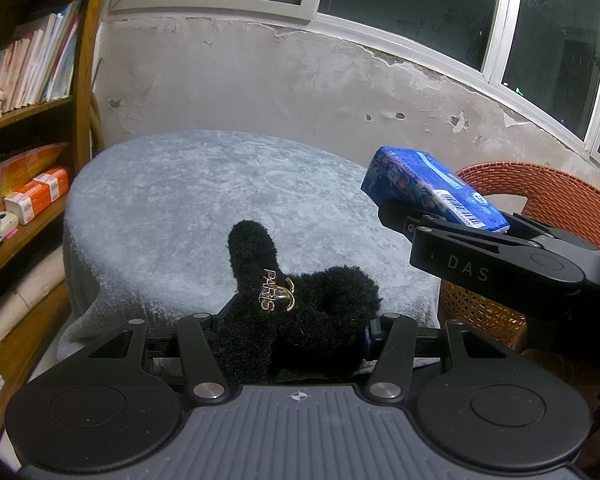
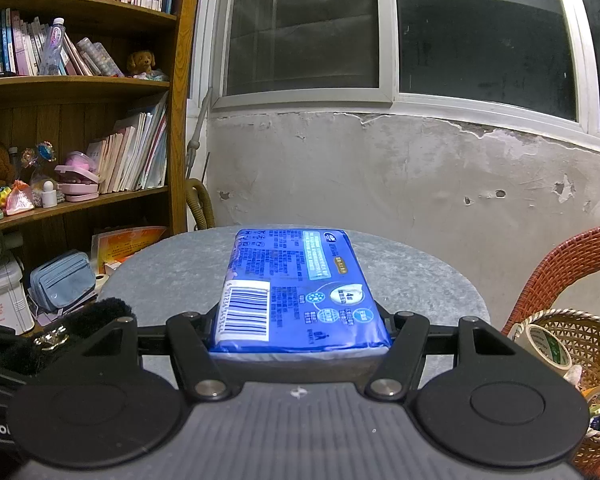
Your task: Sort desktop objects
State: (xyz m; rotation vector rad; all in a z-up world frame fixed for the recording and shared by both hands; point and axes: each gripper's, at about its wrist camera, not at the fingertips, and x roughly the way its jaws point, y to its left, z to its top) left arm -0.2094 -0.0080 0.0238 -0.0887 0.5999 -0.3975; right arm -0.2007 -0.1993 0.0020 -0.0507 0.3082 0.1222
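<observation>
My left gripper (image 1: 296,332) is shut on a black fluffy hair clip (image 1: 300,312) with a gold "PARIS" charm, held above the near edge of the round table covered in grey plush cloth (image 1: 188,200). My right gripper (image 2: 300,336) is shut on a blue tissue pack (image 2: 296,292) with a barcode, held above the table (image 2: 420,276). The pack (image 1: 428,188) and the right gripper also show at the right in the left wrist view. The clip shows at the lower left of the right wrist view (image 2: 84,320).
An orange woven chair (image 1: 540,188) stands right of the table. A small woven basket (image 2: 580,360) with rolls of tape (image 2: 548,348) sits at the lower right. A wooden bookshelf (image 2: 80,88) with books, toys and boxes stands on the left. A peeling wall and windows lie behind.
</observation>
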